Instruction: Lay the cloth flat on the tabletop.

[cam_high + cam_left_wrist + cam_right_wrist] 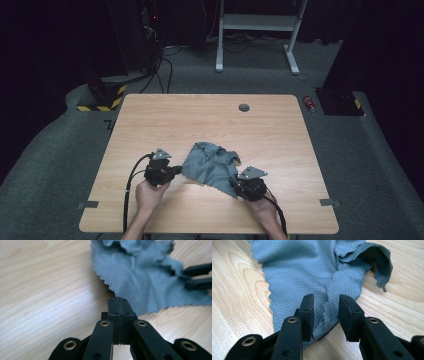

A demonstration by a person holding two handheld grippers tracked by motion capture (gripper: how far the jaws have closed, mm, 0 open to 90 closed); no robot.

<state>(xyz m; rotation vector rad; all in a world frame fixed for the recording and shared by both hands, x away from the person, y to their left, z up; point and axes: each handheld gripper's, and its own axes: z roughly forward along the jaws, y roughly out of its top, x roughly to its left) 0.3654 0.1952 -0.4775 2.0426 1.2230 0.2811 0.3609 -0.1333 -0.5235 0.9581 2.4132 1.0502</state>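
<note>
Cloth: crumpled grey-blue waffle-weave microfibre cloth with pinked edges, near front-centre of the light wood-grain table, between both grippers.
Progress: early, judging by the layout. Cloth bunched and creased, far side folded over on itself; no flat spread or neat fold yet. Left to do: secure both near corners, then pull it out flat.
Left gripper: jaws pressed together, pads meeting. Tip right at the cloth's near left corner; cannot tell whether any fabric is pinched between them.
Right gripper: jaws apart, moderate gap, straddling a raised cloth ridge at the near right corner. Fabric sits between the pads, not clamped.
Next: probably closing the right on that ridge.
</note>
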